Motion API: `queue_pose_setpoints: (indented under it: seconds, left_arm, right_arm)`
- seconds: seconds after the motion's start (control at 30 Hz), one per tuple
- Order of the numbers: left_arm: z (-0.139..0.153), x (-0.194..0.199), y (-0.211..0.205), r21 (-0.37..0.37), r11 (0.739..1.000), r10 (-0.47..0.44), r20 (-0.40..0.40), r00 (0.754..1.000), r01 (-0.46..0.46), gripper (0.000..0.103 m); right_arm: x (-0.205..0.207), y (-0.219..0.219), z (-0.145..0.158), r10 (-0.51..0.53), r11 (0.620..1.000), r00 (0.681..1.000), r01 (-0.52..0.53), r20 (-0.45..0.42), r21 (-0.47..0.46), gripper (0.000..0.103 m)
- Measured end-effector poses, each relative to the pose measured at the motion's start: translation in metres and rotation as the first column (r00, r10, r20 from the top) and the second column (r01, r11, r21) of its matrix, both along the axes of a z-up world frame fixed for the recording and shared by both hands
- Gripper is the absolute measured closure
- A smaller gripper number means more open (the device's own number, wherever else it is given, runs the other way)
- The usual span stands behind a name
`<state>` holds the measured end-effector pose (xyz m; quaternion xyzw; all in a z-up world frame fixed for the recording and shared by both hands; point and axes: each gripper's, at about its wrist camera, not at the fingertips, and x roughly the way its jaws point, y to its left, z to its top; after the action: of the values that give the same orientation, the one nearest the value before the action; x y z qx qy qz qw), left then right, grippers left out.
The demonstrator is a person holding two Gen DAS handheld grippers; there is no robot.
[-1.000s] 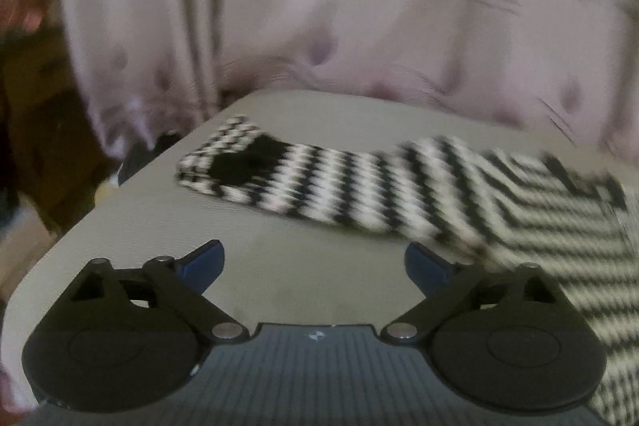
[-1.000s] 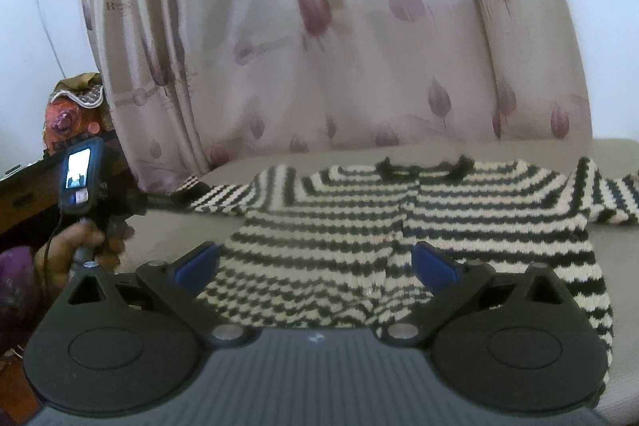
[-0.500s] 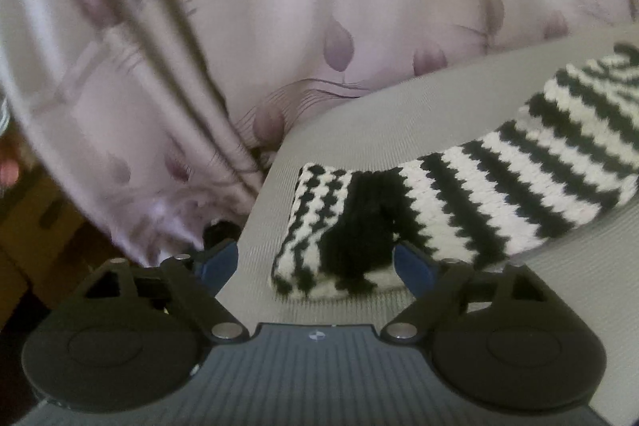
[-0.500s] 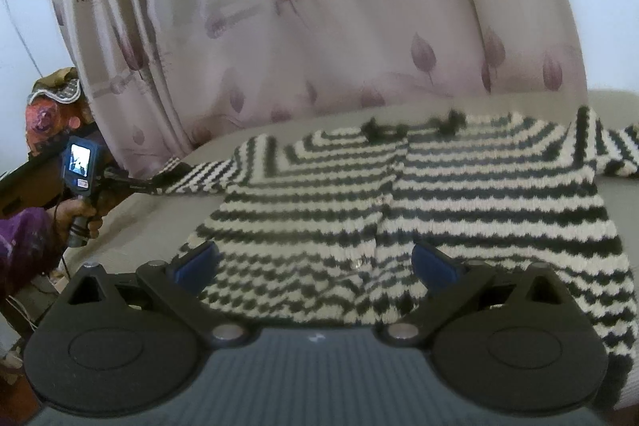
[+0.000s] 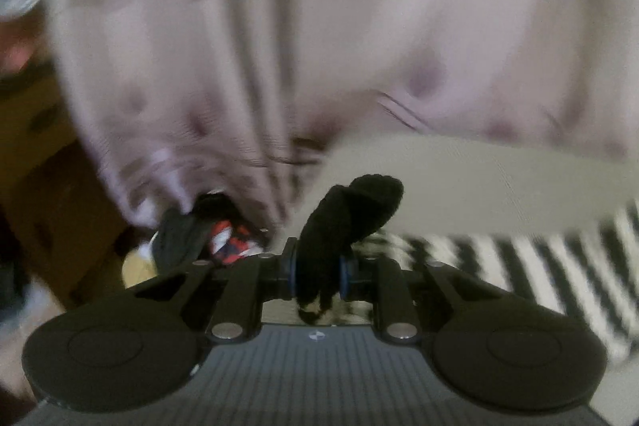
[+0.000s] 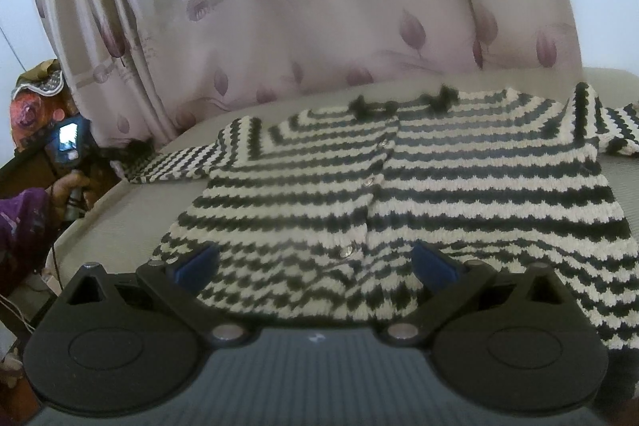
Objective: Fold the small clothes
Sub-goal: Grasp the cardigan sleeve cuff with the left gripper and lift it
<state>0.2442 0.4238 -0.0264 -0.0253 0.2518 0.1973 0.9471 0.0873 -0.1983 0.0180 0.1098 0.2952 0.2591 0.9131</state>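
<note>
A black-and-white striped knitted cardigan (image 6: pixel 399 194) lies flat and buttoned on a grey padded surface (image 6: pixel 131 210), sleeves spread to both sides. My left gripper (image 5: pixel 317 276) is shut on the black cuff (image 5: pixel 351 214) of the left sleeve, whose striped length (image 5: pixel 519 266) trails off to the right. The left wrist view is blurred by motion. In the right wrist view the left gripper (image 6: pixel 131 150) shows at the sleeve end. My right gripper (image 6: pixel 315 262) is open and empty above the cardigan's lower hem.
A pale curtain with purple tulip prints (image 6: pixel 319 6) hangs close behind the surface. The person's hand and the left gripper's handle with a lit screen (image 6: pixel 68 142) are at the left edge. Clutter and a brown cabinet (image 5: pixel 48 186) lie left of the surface.
My left gripper moved onto the sleeve's end and closed on its black cuff. My right gripper stayed open and moved closer over the cardigan's lower part.
</note>
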Motion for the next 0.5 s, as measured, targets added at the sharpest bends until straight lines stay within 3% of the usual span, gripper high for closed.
queue_pose_setpoints:
  seconds: [0.1, 0.23, 0.4, 0.5]
  left_arm:
    - [0.003, -0.011, 0.028, -0.095, 0.992, 0.086, 0.009, 0.996, -0.084, 0.078]
    - [-0.005, -0.014, 0.046, -0.102, 0.979, 0.172, -0.041, 0.984, -0.175, 0.078]
    - [-0.005, -0.028, 0.061, -0.185, 0.961, 0.203, -0.034, 0.979, -0.206, 0.036]
    - [-0.007, -0.033, 0.057, -0.185, 0.961, 0.205, -0.026, 0.978, -0.206, 0.025]
  right_arm:
    - [0.001, 0.001, -0.002, 0.003, 1.000, 1.000, -0.003, -0.007, 0.006, 0.000]
    - [0.002, 0.001, -0.005, 0.004, 1.000, 1.000, -0.004, -0.018, 0.017, 0.000]
    - [0.001, 0.001, -0.002, 0.008, 1.000, 1.000, -0.008, -0.008, 0.013, 0.000]
    - [0.001, -0.001, -0.001, 0.006, 1.000, 1.000, -0.006, -0.005, 0.017, 0.000]
